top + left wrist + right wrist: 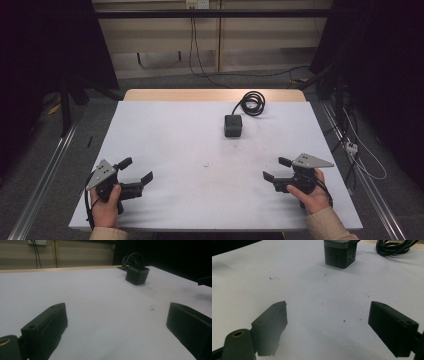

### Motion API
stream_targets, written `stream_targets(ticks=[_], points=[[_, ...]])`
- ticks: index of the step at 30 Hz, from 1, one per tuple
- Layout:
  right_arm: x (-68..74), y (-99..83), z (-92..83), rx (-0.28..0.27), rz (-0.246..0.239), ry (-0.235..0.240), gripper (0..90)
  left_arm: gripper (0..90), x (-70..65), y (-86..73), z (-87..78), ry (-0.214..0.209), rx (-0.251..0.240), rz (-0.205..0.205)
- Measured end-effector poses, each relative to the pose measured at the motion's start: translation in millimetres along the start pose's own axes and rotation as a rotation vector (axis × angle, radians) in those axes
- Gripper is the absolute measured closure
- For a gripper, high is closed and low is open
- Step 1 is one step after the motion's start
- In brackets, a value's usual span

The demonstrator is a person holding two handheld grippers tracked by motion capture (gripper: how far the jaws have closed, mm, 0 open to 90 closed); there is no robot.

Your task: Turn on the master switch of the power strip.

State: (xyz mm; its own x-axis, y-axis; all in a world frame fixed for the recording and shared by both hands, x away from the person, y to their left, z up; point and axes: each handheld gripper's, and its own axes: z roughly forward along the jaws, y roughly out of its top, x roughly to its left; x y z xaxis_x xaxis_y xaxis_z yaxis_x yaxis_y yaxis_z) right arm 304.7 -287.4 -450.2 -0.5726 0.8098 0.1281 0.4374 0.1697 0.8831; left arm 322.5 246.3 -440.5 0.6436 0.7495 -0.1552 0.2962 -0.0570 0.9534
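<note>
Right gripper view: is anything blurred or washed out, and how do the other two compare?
Right gripper view: the near jaws are soft, the left one hazy; the cube socket is sharp. Left gripper view: dim, jaws blurred. High view: the table is evenly lit against dark surroundings.

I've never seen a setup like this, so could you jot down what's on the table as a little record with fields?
Surface: white rectangular table top
Object: dark grey cube-shaped power socket block, far centre-right
Cable: black coiled cord, behind the block
Left hand-held gripper: jaws open, nothing between them, near left edge
Right hand-held gripper: jaws open, nothing between them, near right edge
Marks: small dark specks mid-table
</note>
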Motion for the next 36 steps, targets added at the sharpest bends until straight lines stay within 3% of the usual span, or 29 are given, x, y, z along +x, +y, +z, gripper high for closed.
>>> stream_targets(ticks=[36], points=[[-6.3,-12.3,-18.6,0.002,0.01,-0.03,15.3,3.2,-1.2,0.8,4.3,-0.004,0.009,0.007]])
